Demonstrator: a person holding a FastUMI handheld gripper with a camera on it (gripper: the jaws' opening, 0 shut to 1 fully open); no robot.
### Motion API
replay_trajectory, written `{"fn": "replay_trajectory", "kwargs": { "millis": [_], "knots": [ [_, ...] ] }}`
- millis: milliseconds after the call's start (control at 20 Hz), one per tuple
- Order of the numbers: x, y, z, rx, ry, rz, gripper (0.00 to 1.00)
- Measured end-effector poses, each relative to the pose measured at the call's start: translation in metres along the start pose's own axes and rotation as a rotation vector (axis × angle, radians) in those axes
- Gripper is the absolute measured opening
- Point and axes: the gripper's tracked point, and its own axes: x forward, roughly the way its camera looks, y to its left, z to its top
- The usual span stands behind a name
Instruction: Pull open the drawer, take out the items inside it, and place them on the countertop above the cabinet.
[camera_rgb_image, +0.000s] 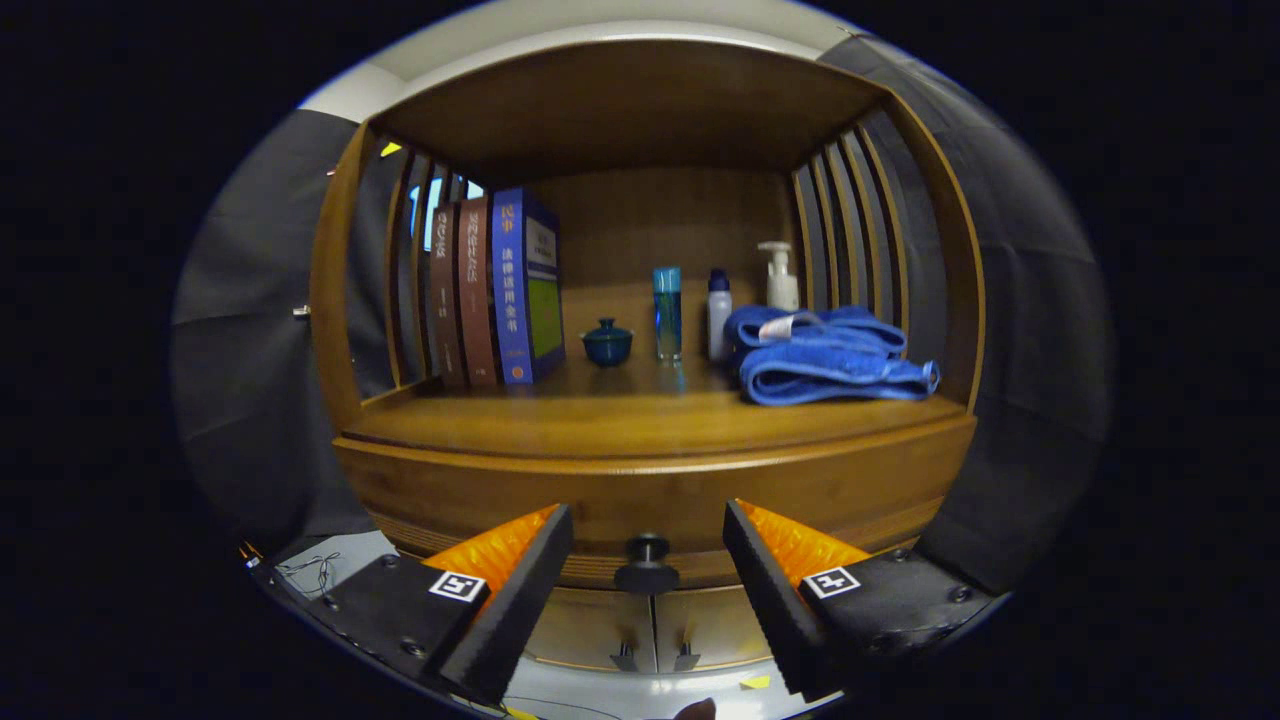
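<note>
Wooden cabinet (650, 480) fills the booth; its worktop (640, 420) carries books (495, 290), folded blue towel (825, 355), bottles (668, 312), small lidded cup (607, 342); drawer (650, 500) is closed, its knob (647, 563) between the wide-open, empty tongs (648, 570).

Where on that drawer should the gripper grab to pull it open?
Probably the round dark knob at the middle of the drawer front. It sticks out on a short stem, so the open gripper, coming straight on with a finger on each side, can close on it.
</note>
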Motion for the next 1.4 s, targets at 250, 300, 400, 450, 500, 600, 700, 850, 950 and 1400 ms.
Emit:
{"fn": "replay_trajectory", "kwargs": {
  "millis": [250,300,400,450,500,600,700,850,950,1400],
  "knots": [
    [0.006,-0.003,-0.038,0.009,0.07,-0.015,0.81],
    [0.009,0.002,-0.042,0.014,0.078,0.002,0.74],
    [0.007,0.002,-0.04,-0.003,0.074,0.001,0.61],
    [0.003,0.0,-0.036,-0.01,0.065,-0.006,0.55],
    [0.003,0.001,-0.037,-0.021,0.057,-0.004,0.48],
    [0.005,0.0,-0.041,-0.055,0.054,-0.008,0.37],
    [0.002,0.0,-0.04,-0.038,0.072,-0.01,0.33],
    [-0.016,0.0,-0.042,-0.02,0.081,-0.019,0.33],
    [-0.036,-0.001,-0.046,-0.019,0.085,-0.022,0.33],
    [-0.115,-0.003,-0.06,-0.008,0.105,-0.015,0.33]
  ]
}}
